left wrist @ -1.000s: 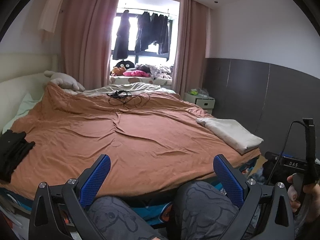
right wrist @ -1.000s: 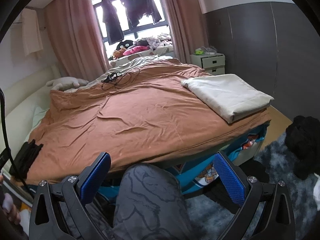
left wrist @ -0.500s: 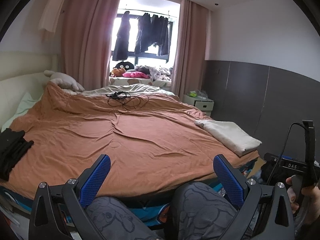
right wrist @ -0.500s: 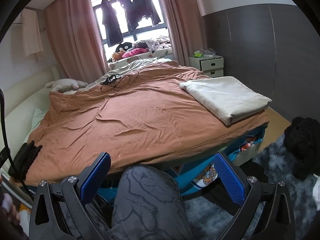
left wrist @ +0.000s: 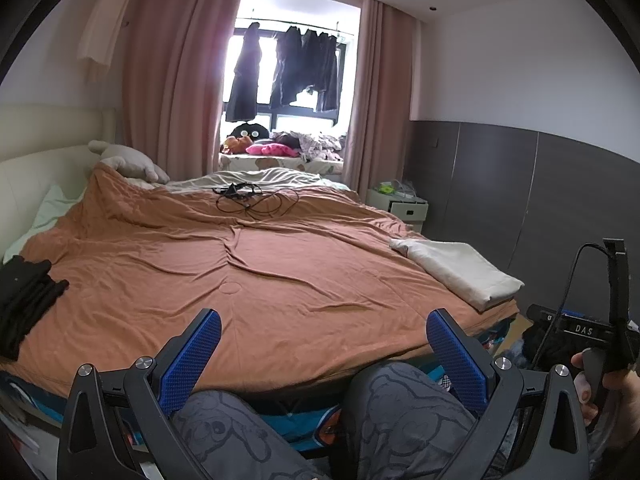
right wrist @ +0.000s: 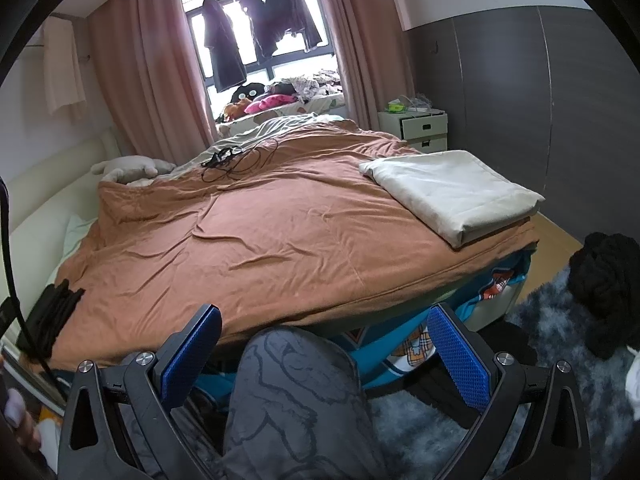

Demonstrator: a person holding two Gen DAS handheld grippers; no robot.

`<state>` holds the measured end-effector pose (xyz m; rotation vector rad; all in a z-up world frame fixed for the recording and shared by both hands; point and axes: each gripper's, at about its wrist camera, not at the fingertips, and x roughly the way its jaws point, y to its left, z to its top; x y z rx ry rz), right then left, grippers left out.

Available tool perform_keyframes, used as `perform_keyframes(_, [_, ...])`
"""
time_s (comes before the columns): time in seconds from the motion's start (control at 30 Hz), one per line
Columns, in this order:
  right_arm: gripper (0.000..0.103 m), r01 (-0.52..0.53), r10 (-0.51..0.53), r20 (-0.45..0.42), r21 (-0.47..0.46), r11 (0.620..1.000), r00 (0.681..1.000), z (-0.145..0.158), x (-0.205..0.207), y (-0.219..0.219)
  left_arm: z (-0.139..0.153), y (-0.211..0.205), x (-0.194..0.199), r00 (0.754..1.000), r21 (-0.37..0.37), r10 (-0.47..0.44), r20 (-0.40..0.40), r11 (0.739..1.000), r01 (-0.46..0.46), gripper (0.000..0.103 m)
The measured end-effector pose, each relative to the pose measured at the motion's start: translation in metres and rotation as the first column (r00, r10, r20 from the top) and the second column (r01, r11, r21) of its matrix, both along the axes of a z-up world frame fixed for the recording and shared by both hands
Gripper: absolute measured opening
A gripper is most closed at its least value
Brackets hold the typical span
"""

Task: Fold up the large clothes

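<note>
"DAS" is printed on the right hand-held gripper (left wrist: 580,330).

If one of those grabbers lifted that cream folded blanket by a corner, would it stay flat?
Probably not. The folded blanket looks like soft cloth, so its layers would likely droop and unfold. It seems fairly thick, so perhaps heavy for one corner grip.

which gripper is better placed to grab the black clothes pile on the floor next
Probably the right gripper. The black clothes pile lies on the grey rug on its right side, with nothing between them. The left gripper faces the bed. Both are open and empty.
</note>
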<state>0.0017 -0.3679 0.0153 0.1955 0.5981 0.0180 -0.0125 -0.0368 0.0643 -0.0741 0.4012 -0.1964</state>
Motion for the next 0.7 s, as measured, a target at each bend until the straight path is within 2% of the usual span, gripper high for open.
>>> perform_keyframes(0.7, [0.103,0.002,-0.002,0.007,-0.007,1.000,1.000,-0.0006,-0.0027,-0.0003,-0.0037,-0.0063,-0.0037,1.000,0.020,0.024,0.005,1.000,-0.024,0.103])
